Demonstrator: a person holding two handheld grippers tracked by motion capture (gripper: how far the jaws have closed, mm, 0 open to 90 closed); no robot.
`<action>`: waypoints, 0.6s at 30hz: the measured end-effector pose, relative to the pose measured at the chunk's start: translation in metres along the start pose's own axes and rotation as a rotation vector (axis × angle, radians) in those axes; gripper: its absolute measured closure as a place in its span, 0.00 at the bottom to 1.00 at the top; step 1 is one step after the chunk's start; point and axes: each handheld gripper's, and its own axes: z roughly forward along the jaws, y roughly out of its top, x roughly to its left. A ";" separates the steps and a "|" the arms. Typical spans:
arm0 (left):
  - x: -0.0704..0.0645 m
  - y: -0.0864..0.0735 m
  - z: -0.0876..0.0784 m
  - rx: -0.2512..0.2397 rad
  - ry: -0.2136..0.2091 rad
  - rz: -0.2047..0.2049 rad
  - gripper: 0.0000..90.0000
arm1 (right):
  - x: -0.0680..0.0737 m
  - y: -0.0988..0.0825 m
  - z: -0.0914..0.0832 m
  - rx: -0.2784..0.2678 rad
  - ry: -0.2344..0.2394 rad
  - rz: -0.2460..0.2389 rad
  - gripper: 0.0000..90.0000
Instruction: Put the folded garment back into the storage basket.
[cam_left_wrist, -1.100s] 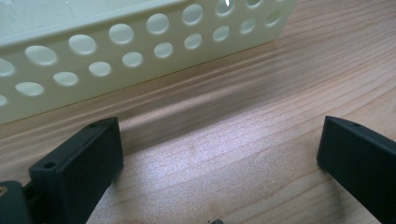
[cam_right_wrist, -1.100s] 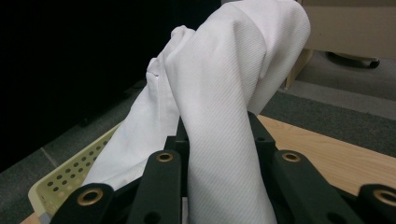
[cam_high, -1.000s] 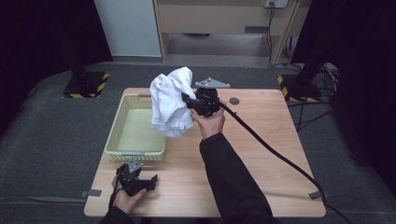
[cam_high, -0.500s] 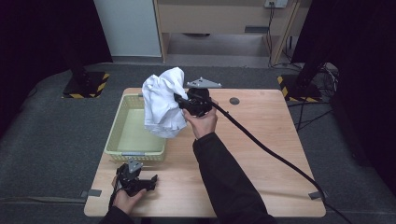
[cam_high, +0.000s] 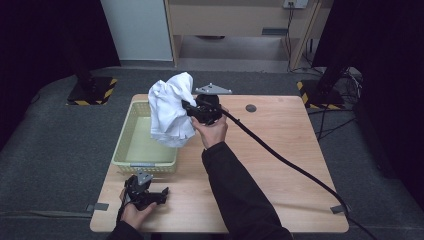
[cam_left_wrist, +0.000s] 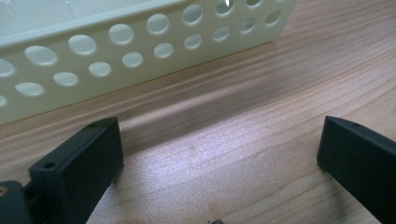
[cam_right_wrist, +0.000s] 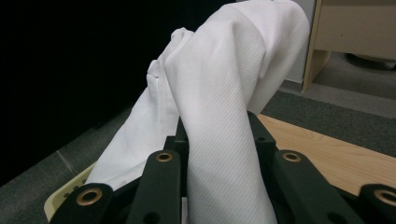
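1. High view: a crumpled white cloth (cam_high: 171, 111) is held up by the right gripper (cam_high: 192, 108) above the far right part of a pale yellow perforated plastic basket (cam_high: 131, 144), which stands on the light wooden table (cam_high: 280, 135). Part of the cloth hangs beyond the right rim of the basket. If the cloth is released here, it is judged that a fold can land on the rim or on the table instead of inside.

2. High view: the thick black cable (cam_high: 280, 159) of the right gripper lies across the table. A pull on it could disturb the hand.

3. Left gripper view: the left gripper (cam_left_wrist: 219, 154) is seen with its jaws wide apart and nothing between them, low over the table, just beside the near wall of the basket (cam_left_wrist: 140, 46). The basket is not held, so it could be dragged if the cloth catches on it.

4. Right gripper view: the jaws of the right gripper (cam_right_wrist: 217, 140) are closed on a fold of the cloth (cam_right_wrist: 224, 112). Only a thin fold is pinched, so it is possible that the smooth fabric slips out too early.
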 end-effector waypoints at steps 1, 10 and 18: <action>0.000 0.000 0.000 0.000 0.000 0.000 0.00 | 0.001 0.000 0.001 0.001 0.001 0.000 0.80; 0.000 0.000 0.000 0.001 0.000 0.000 0.00 | 0.006 -0.002 0.012 0.001 0.012 0.006 0.80; 0.000 0.000 0.000 0.001 0.000 0.000 0.00 | 0.012 -0.004 0.023 0.001 0.030 0.015 0.80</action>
